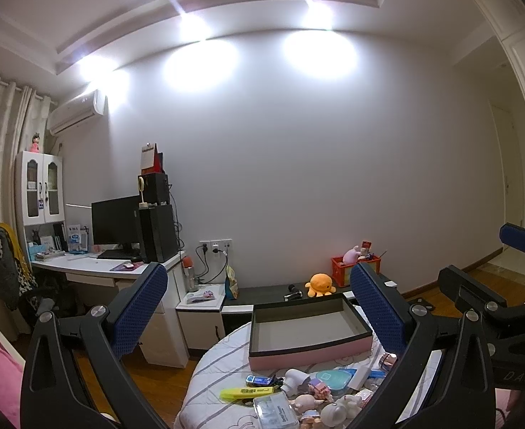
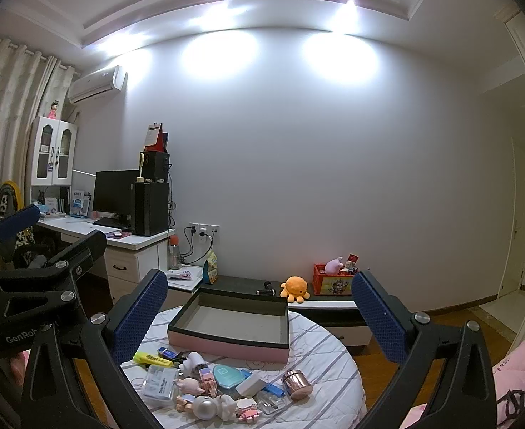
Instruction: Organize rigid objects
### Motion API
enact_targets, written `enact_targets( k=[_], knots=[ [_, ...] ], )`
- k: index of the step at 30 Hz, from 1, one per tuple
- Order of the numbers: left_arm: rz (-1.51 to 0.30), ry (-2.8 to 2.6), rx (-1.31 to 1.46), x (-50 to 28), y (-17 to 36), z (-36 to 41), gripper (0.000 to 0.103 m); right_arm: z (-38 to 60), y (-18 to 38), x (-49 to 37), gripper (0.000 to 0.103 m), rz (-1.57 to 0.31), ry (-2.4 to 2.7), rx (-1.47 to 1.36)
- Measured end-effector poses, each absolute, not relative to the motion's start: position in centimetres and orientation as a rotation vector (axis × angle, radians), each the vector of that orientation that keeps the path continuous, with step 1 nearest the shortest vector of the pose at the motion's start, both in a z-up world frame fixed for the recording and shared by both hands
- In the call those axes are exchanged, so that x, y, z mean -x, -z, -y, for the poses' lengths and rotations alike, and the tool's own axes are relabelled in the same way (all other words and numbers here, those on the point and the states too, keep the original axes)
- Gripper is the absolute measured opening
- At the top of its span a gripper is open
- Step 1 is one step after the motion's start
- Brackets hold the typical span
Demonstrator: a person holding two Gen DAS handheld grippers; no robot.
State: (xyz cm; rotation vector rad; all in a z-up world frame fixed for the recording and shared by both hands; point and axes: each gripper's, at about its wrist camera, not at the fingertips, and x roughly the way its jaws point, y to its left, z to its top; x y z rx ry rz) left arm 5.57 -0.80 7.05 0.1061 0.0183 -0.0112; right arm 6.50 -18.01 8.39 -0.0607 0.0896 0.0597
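A: Since everything in the pile looks small and hard, which would you lift first; the yellow highlighter (image 2: 151, 358)?

B: Probably; it looks light and stiff, and a pinch across the middle of its barrel should hold; the rose-metal jar (image 2: 297, 384) I judge heavier and slippery, so take it low around the body, not by the lid.

A: And the clear plastic case (image 2: 159, 384)?

B: Flat and likely brittle; grip its short edges gently; the little figurines (image 2: 205, 393) have thin parts that could snap.

A: Where does it all sit?

B: On the round tabletop (image 2: 319, 339) with the striped cloth, near the cameras; the pink box (image 2: 228, 345) lies just behind the pile, open and holding nothing.

A: The fingers?

B: Left gripper (image 1: 258, 307) spread wide, nothing between its fingers; right gripper (image 2: 260, 307) likewise apart and bare; both hover above the clutter.
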Motion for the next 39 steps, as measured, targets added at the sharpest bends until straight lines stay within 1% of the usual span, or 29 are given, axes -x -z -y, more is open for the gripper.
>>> enact_targets(
  k=[26,31,39],
  knots=[
    [-0.013,0.015,-0.111,-6.5,-6.6,0.9,0.103,18.0,-8.0,-7.5,0.103,-0.104,-0.058,0.068],
    [-0.039,0.025,-0.112,-7.7,-5.2,0.8,0.103,18.0,-7.1,-8.3,0.103,-0.128,-0.063,0.066],
    [-0.088,0.046,-0.108,-10.0,-0.9,0.8,0.103,18.7,-3.3,-11.1,0.103,-0.211,-0.078,0.044]
  ],
)
